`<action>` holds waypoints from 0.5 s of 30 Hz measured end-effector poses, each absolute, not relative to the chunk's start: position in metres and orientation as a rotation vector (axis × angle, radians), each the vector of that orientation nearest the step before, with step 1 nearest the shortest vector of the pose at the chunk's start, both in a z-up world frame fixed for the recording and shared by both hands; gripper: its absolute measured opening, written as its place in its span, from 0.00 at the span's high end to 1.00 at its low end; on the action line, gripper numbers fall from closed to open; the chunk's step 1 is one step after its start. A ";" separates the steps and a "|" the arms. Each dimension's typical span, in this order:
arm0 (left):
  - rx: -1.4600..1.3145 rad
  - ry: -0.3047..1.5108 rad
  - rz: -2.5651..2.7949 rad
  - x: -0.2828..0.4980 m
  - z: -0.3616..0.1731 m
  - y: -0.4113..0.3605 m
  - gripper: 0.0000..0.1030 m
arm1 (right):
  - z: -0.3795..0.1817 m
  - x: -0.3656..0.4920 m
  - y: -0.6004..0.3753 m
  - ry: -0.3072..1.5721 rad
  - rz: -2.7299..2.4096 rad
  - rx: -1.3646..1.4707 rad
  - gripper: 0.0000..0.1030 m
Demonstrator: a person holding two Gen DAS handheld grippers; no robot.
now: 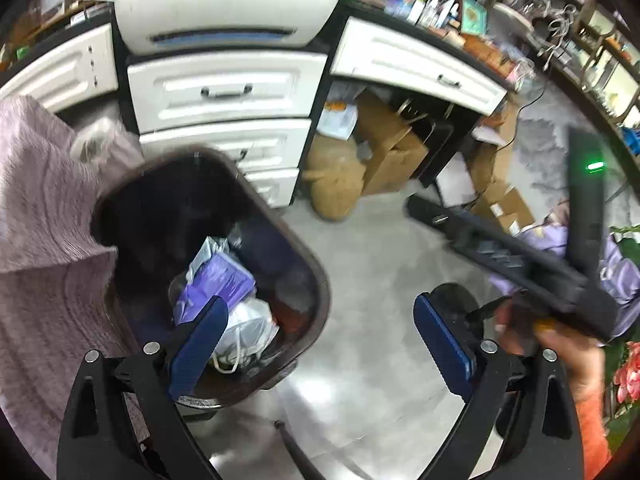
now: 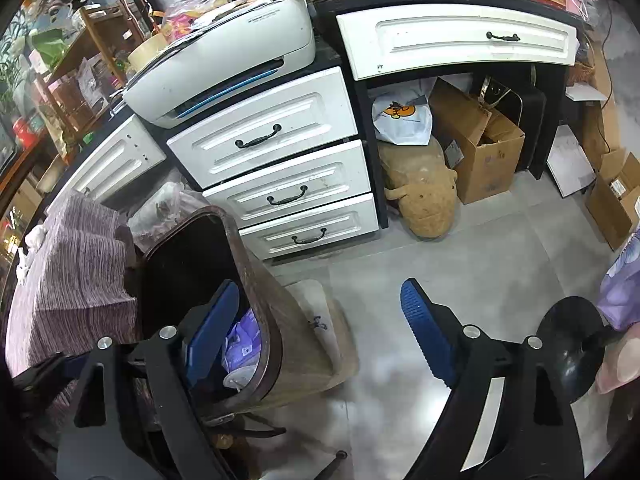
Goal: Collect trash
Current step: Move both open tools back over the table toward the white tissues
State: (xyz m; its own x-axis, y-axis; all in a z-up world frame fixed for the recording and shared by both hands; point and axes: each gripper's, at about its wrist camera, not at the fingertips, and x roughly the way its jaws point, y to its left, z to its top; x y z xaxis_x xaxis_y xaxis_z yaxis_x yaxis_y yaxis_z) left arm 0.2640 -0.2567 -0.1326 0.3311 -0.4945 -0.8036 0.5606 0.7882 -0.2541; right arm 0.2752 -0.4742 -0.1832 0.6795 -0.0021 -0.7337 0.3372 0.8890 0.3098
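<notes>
Your left hand-held gripper [image 1: 320, 340] hangs wide open and empty, one blue pad over the brown trash bin [image 1: 316, 280], the other over the grey floor [image 1: 360, 380] beside it. Inside the bin lie a purple wrapper [image 1: 224, 280] and a white bag [image 1: 248, 328]. Your right hand-held gripper [image 2: 320, 332] also stands spread with nothing between its pads, straddling the bin's rim. The white drawers [image 2: 288, 196] stand just behind the bin.

Trash bin [image 2: 256, 300]: dark brown, worn matt plastic. Floor [image 2: 480, 248]: smooth grey tile, slight sheen. Drawers [image 2: 280, 136]: white painted panels. Left cloth [image 2: 76, 272]: ribbed fabric.
</notes>
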 end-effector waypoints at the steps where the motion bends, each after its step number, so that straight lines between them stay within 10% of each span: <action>1: 0.063 1.011 -0.703 0.262 -0.127 -0.255 0.08 | -0.182 0.276 -0.474 0.807 -0.194 0.447 0.20; 15: -0.010 0.790 -0.644 0.250 -0.045 -0.186 0.05 | -0.139 0.301 -0.413 0.746 -0.019 0.370 0.20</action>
State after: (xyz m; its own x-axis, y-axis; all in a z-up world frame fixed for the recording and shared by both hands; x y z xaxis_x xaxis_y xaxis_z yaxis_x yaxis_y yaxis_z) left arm 0.2504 -0.1861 -0.0448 0.5244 -0.5415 -0.6571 0.5342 0.8102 -0.2413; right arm 0.3009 -0.4128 -0.1387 0.7371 0.1130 -0.6662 0.1471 0.9354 0.3215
